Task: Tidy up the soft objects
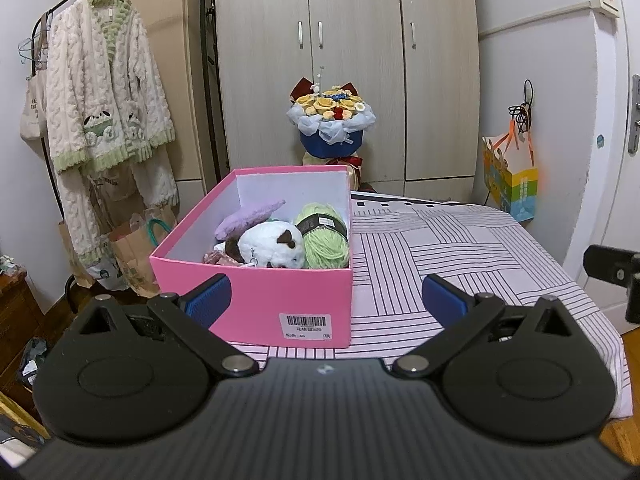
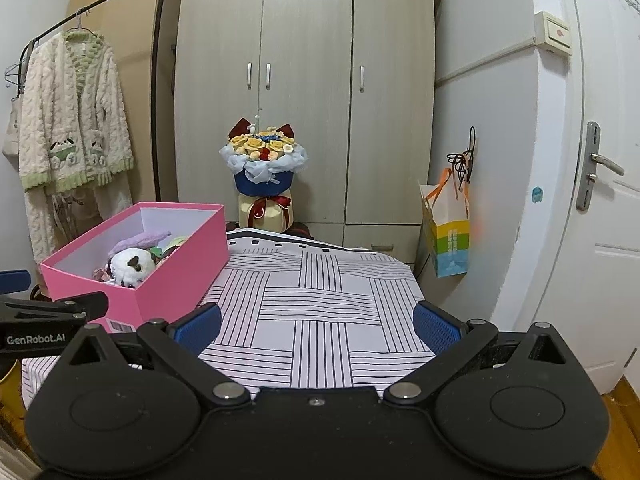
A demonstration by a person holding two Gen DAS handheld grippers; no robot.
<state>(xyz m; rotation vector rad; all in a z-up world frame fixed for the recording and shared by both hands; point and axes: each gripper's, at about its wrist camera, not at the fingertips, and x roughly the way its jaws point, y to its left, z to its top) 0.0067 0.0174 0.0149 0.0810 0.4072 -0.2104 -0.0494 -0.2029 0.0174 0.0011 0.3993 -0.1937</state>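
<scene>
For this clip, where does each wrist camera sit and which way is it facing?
Left wrist: sits behind the open left gripper, aimed over the pink box toward the wardrobe; the right gripper's edge shows at far right.
Right wrist: sits behind the open right gripper, further right, aimed across the bare striped cloth at the wardrobe; the left gripper's side shows at far left.
Shared: box with white plush toy, bouquet, hanging robe, paper bag.

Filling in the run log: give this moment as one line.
left gripper: open, empty | right gripper: open, empty | pink box: holds plush toy, green yarn
</scene>
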